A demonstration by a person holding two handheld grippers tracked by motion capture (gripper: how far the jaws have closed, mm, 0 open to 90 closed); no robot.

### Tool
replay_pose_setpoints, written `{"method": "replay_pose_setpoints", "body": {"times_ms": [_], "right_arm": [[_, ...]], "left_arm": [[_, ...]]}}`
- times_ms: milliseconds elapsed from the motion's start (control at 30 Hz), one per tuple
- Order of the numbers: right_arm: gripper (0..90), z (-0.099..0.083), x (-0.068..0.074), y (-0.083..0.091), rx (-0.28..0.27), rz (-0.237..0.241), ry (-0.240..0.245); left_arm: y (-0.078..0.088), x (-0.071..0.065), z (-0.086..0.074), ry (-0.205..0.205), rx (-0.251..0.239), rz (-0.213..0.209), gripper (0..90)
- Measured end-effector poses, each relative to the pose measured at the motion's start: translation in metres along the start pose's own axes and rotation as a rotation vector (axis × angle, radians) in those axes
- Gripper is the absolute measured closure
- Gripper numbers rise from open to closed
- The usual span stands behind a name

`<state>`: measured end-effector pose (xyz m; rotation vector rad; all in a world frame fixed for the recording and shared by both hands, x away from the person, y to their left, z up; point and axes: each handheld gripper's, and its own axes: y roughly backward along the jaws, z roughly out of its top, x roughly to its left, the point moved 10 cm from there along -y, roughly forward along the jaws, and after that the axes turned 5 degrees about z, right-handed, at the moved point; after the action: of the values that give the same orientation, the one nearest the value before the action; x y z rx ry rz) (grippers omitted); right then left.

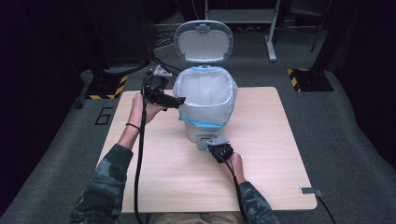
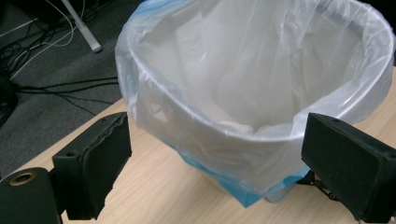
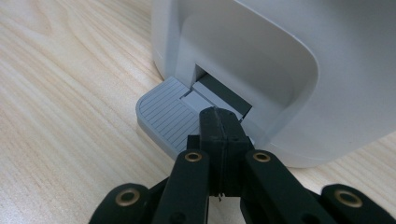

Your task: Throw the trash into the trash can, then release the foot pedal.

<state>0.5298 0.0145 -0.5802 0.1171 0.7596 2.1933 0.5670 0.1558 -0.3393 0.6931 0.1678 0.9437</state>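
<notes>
At the front foot of the bin, the right claw (image 3: 219, 116) has its two black jaws pressed flat together with nothing between them, and its tip rests on the grey ribbed plastic pedal (image 3: 163, 119) that juts from a recess in the base. That pedal belongs to a small white plastic pedal bin (image 1: 196, 131), which stands near the middle of the pale wood-grain counter (image 1: 271, 140); its oval white lid (image 1: 204, 42) is swung up and back, standing upright behind the mouth. A translucent white liner bag with a blue hem (image 2: 243, 107) is folded over the rim and hangs down the outer wall. The left claw (image 2: 210, 154) is spread wide, gripping nothing; seen along its own jaws, the bagged near rim lies between the two black pads (image 2: 100, 154), but neither pad touches it. From above, this left claw (image 1: 180, 100) sits level at the bin's left side, just beside the upper edge of the bag. Camouflage-patterned sleeves (image 1: 105, 186) enter from the near edge of the counter, and black cables (image 1: 138, 163) trail back from both claws.
</notes>
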Motion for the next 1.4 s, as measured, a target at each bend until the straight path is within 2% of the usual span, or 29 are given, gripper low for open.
{"method": "replay_pose_setpoints", "body": {"times_ms": [200, 367, 400, 567, 667, 700, 733, 767, 900, 1033, 1233, 1400], "right_arm": [[90.0, 0.0, 0.0, 0.0, 0.0, -0.009, 0.005], [90.0, 0.0, 0.0, 0.0, 0.002, 0.016, -0.012], [90.0, 0.0, 0.0, 0.0, 0.001, 0.013, -0.013], [90.0, -0.001, -0.002, 0.0, 0.01, 0.004, -0.002], [90.0, 0.0, -0.003, 0.0, 0.011, 0.017, -0.019], [77.6, 0.0, -0.002, 0.001, 0.018, 0.041, -0.058], [60.6, -0.001, -0.006, 0.004, 0.027, 0.015, -0.088], [55.3, -0.002, -0.006, 0.009, 0.038, 0.041, -0.118], [33.2, -0.003, -0.009, 0.041, -0.002, 0.077, -0.149], [16.3, -0.017, -0.019, 0.07, 0.001, 0.087, -0.211], [9.7, -0.042, -0.034, 0.103, 0.018, 0.072, -0.25], [6.8, -0.062, -0.043, 0.127, 0.028, 0.034, -0.254]], "left_arm": [[0.004, 0.002, -0.021, 0.024, -0.01, 0.002, 7.9], [0.001, 0.005, -0.047, 0.06, -0.009, 0.002, 7.7], [0.001, 0.007, -0.054, 0.055, -0.004, 0.004, 7.7], [-0.003, 0.01, -0.079, 0.09, -0.006, 0.003, 7.5], [-0.003, 0.01, -0.092, 0.105, -0.014, 0.013, 7.1], [-0.003, 0.011, -0.096, 0.112, -0.017, 0.017, 6.7], [-0.001, 0.011, -0.101, 0.117, -0.022, 0.017, 6.5], [-0.001, 0.011, -0.104, 0.123, -0.028, 0.018, 6.3], [0.005, 0.008, -0.12, 0.131, -0.047, 0.039, 5.6], [0.009, 0.001, -0.145, 0.131, -0.052, 0.055, 5.4], [0.01, -0.003, -0.182, 0.142, -0.049, 0.089, 5.0], [0.013, -0.002, -0.218, 0.181, -0.032, 0.116, 4.7]]}}
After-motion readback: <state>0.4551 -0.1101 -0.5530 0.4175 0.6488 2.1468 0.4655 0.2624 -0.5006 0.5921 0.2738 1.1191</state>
